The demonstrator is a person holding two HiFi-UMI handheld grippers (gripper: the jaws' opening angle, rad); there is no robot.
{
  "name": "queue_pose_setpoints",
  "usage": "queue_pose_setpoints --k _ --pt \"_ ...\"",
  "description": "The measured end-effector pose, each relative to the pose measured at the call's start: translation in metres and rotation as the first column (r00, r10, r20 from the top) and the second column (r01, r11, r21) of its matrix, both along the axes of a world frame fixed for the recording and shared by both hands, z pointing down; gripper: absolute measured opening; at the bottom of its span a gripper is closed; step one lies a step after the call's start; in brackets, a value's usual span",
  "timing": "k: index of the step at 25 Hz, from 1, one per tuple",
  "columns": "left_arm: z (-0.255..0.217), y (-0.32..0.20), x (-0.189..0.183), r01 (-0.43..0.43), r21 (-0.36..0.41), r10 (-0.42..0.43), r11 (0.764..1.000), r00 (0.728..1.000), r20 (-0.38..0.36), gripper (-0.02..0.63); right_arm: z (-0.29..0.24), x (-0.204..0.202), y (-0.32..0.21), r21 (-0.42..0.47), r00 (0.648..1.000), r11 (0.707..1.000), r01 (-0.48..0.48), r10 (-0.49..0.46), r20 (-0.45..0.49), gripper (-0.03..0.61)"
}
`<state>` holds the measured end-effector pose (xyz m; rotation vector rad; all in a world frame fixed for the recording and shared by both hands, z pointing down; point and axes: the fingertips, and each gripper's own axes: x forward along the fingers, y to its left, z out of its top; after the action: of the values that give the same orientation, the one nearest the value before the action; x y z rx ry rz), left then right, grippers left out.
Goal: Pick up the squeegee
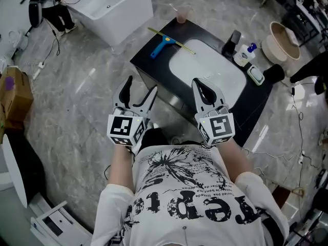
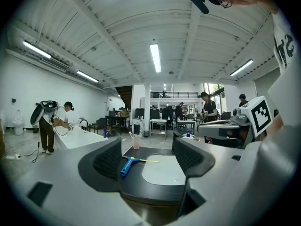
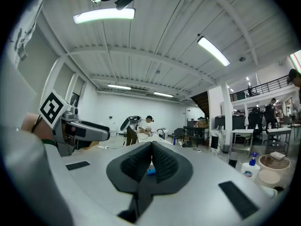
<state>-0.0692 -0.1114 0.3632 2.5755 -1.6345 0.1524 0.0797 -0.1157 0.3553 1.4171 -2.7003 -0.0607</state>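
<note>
The squeegee (image 1: 165, 42), blue handle and thin yellowish blade, lies flat on the far left corner of the black counter (image 1: 154, 65), beside the white sink basin (image 1: 207, 68). Both grippers hang in front of the person's chest, short of the counter. My left gripper (image 1: 141, 87) is open with nothing between its jaws; in the left gripper view the squeegee (image 2: 129, 164) lies well ahead, seen between the left gripper's (image 2: 149, 158) pads. My right gripper (image 1: 204, 86) is shut on nothing. In the right gripper view only a bit of the blue handle (image 3: 150, 171) shows past the right gripper (image 3: 151, 161).
A pink cup (image 1: 181, 15) stands at the counter's far edge. A black dispenser (image 1: 232, 42), a white bottle (image 1: 243, 55) and a soap dish (image 1: 254, 74) sit right of the basin. A white bathtub (image 1: 120, 4) is beyond on the left, a person (image 2: 49, 126) working at it.
</note>
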Motion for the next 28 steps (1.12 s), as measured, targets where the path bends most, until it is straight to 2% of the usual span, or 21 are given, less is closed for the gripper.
queue_pose_setpoints --k 7,12,20,25,28 --pt "0.035 -0.114 0.004 -0.115 -0.091 0.117 0.989 0.993 0.017 0.345 0.021 -0.004 -0.084 -0.045 0.994 0.993 -0.114 0.113 -0.010 0.014" --pt "0.070 -0.199 0.004 -0.223 -0.190 0.236 0.956 0.970 0.049 0.345 0.037 -0.008 -0.152 -0.089 0.970 0.966 -0.241 0.241 -0.011 0.014" --pt "0.161 -0.316 0.010 -0.341 -0.403 0.398 0.849 0.915 0.064 0.345 0.087 -0.016 -0.248 -0.181 0.911 0.894 -0.411 0.410 -0.045 0.014" --pt "0.224 -0.357 0.019 -0.362 -0.534 0.468 0.764 0.881 0.073 0.345 0.119 -0.015 -0.282 -0.225 0.872 0.845 -0.485 0.485 -0.057 0.014" --pt "0.256 -0.373 0.025 -0.348 -0.594 0.489 0.725 0.868 0.087 0.345 0.137 -0.012 -0.292 -0.252 0.847 0.813 -0.525 0.527 -0.065 0.014"
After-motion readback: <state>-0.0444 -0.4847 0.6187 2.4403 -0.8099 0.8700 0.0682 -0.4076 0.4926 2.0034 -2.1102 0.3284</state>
